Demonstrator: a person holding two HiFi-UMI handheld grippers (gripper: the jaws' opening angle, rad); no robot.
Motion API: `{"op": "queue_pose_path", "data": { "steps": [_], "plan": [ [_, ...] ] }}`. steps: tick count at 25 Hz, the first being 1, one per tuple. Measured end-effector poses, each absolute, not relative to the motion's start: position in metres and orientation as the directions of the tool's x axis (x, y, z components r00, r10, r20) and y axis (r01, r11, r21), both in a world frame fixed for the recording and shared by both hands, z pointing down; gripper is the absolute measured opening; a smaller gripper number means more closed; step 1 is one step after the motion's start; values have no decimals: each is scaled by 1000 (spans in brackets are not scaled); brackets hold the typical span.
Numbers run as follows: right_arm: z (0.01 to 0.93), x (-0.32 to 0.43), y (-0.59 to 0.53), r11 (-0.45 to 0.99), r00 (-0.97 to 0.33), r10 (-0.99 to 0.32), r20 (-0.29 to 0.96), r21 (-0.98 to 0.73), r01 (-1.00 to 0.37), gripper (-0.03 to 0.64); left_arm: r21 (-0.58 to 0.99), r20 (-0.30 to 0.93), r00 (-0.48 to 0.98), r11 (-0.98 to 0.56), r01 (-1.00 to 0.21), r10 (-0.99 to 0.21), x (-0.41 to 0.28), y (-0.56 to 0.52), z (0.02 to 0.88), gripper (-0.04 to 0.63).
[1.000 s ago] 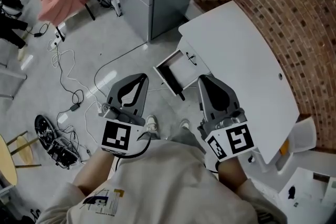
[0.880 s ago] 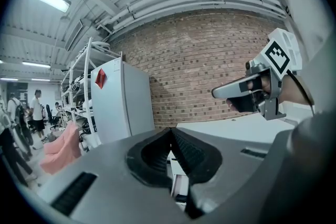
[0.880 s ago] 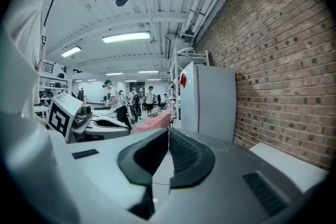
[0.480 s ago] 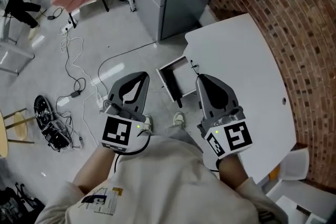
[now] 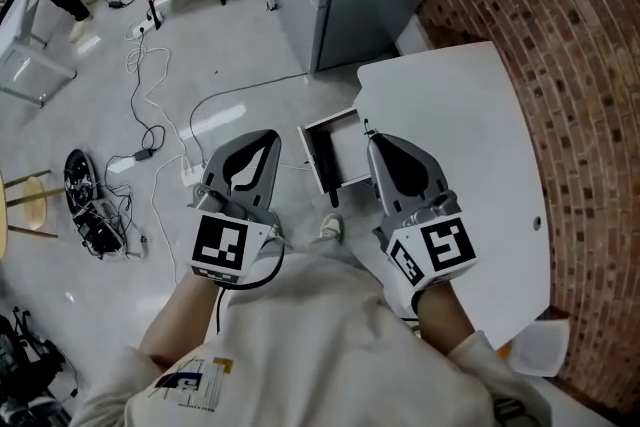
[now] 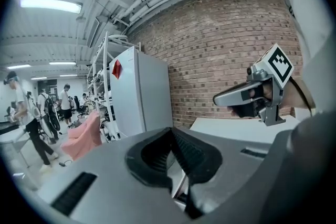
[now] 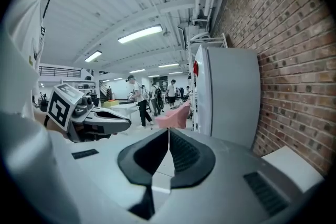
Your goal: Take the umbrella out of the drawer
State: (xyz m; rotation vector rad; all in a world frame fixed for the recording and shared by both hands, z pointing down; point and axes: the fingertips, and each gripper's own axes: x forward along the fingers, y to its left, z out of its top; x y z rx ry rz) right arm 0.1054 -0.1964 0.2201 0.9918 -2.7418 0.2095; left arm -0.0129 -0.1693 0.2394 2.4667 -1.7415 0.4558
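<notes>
Drawer (image 5: 346, 153) now sits closer, right between both gripper tips; person closing in, reach not begun.
Umbrella not identifiable: drawer hangs open at the desk (image 5: 455, 145) edge, a dark strip inside may be it. Left gripper (image 5: 264, 137) and right gripper (image 5: 378, 141) pinched together, empty.

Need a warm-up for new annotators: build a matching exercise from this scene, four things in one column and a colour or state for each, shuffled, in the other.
Things:
1. drawer
2. wall
3. table
4. right gripper

Colour or state:
A. red brick
B. shut, nothing between the jaws
C. pulled open
D. white

Pairs: 1-C, 2-A, 3-D, 4-B.
</notes>
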Motion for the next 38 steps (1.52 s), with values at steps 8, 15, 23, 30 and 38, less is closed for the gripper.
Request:
{"op": "queue_pose_path", "data": {
  "steps": [8, 15, 23, 30, 38],
  "plan": [
    [274, 96, -227, 772, -756, -572, 317, -104, -627, 11, -98, 318, 265, -310, -946, -910, -25, -191, 272, 8],
    [331, 72, -252, 761, -734, -537, 416, -138, -634, 95, -72, 377, 286, -336, -939, -881, -37, -206, 321, 8],
    [442, 50, -275, 736, -721, -430, 543, -251, -628, 186, -19, 446, 299, -344, -939, -843, -52, -245, 406, 8],
    [554, 51, -287, 722, -679, -370, 634, -264, -639, 262, 27, 521, 277, -309, -951, -807, -64, -262, 504, 8],
    [671, 48, -280, 743, -614, -263, 744, -250, -621, 278, 92, 575, 311, -317, -944, -757, -60, -264, 609, 8]
  ]
}}
